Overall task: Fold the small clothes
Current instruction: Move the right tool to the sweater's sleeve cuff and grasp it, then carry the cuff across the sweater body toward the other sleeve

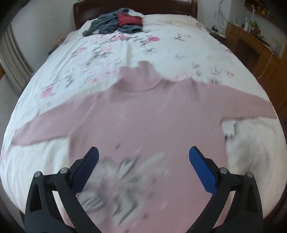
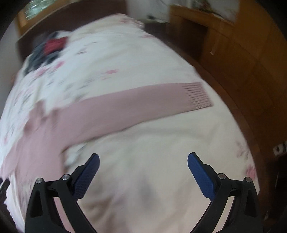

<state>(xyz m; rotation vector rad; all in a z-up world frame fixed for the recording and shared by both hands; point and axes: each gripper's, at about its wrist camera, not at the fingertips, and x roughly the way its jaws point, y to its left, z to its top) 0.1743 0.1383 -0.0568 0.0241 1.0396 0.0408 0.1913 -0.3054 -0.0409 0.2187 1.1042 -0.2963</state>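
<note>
A: What sits nearest the cameras?

B: The left gripper [image 1: 143, 154], its jaws spread wide and holding nothing, hangs over the lower body of the pink sweater [image 1: 147, 114]. The right gripper [image 2: 143, 161] is spread just as wide and also empty, over bare bedspread [image 2: 152, 161] toward the right edge of the bed.

A: And the sweater itself?

B: It lies flat near the foot edge of the bed, neck pointing toward the headboard [image 1: 86, 10], both sleeves stretched out sideways. A pale pattern on its front is too blurred to make out. In the right wrist view the right sleeve [image 2: 136, 102] runs out to a ribbed cuff [image 2: 199, 95], short of the right edge.

A: So how much folding is done?

B: None that I can see. No sleeve is turned in and the body is not doubled. I would judge it spread and ready for the first fold; the sleeves come in next.

A: Anything farther off?

B: A heap of grey and red clothes [image 1: 116, 23] at the head of the bed, unfolded as far as I can tell. Beyond the right edge stands a wooden cabinet [image 1: 251, 41].
</note>
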